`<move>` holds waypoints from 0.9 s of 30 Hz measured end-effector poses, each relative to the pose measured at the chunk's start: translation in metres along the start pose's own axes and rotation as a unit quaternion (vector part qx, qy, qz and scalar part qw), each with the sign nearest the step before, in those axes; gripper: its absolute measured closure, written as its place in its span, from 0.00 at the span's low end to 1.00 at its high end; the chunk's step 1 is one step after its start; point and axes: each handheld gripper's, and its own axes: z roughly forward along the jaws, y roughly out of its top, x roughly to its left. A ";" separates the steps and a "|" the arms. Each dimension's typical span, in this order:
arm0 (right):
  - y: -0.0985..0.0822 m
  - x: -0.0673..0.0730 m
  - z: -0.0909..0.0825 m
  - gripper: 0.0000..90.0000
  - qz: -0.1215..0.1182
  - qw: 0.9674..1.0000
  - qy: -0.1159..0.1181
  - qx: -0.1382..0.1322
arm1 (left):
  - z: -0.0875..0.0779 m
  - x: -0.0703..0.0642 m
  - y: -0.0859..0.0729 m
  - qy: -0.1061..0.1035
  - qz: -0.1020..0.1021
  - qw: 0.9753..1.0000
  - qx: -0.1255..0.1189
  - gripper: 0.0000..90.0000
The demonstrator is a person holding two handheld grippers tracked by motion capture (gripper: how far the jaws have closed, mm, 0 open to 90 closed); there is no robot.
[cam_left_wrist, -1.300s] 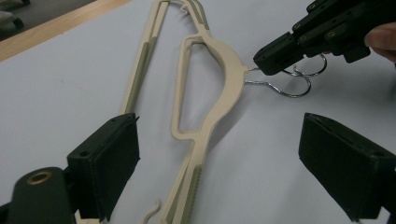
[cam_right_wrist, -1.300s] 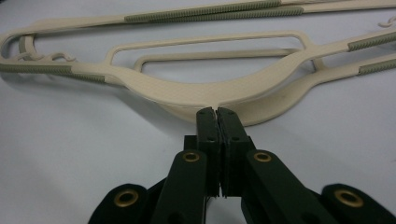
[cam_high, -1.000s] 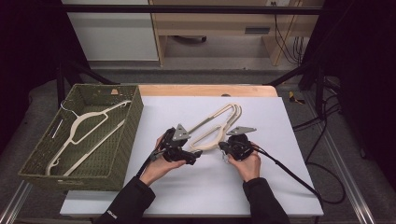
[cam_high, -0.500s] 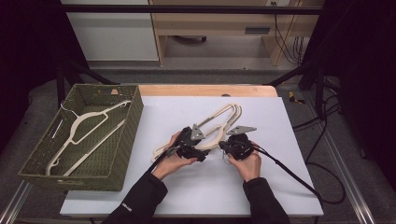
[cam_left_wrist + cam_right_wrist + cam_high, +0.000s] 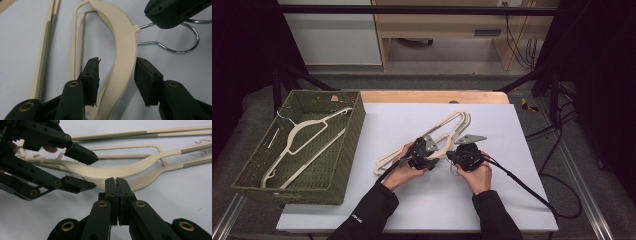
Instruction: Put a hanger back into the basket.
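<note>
Lying at the middle of the white tabletop (image 5: 522,200): stack of cream hangers (image 5: 447,131), arms running toward the far right, necks turned toward the person.

Being singled out: top hanger (image 5: 122,50), its broad textured shoulder curving up between the jaws of the left hand-held gripper (image 5: 116,75). Standing wide open, one jaw inside the hanger's loop and one outside, neither pad yet pressing the plastic.

Pinching, as far as can be judged, the wire hook (image 5: 185,51) just beside the neck: right hand-held gripper (image 5: 115,181), jaws shut flat together, the thin wire itself hidden between the pads in the right gripper view.

Step in hand, by judgement: securing a two-point hold on the top hanger before separating it from the ones beneath.

Next move, by judgement: closing the left jaws on the shoulder, then lifting both ends together and level, so that the lower hangers are not dragged along, and carrying the piece left toward the woven basket (image 5: 354,125).

Waiting in that basket, well apart at the tabletop's left edge: single hanger (image 5: 307,132) of the same kind, lying slantwise.

Writing: none readable on the hangers, basket or grippers; small white mark on the dark sleeve (image 5: 367,215), too small for reading.
</note>
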 end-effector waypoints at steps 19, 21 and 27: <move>0.007 -0.004 -0.025 0.79 -0.013 0.998 0.010 -0.055 | -0.002 0.000 0.003 0.006 0.030 0.999 0.009 0.79; 0.009 -0.008 -0.035 0.75 -0.017 0.997 0.013 -0.078 | -0.006 0.001 0.004 0.006 0.030 1.000 0.005 0.79; 0.004 -0.024 -0.072 0.48 0.012 0.989 0.011 -0.145 | -0.019 0.006 0.005 0.011 0.026 1.000 -0.005 0.82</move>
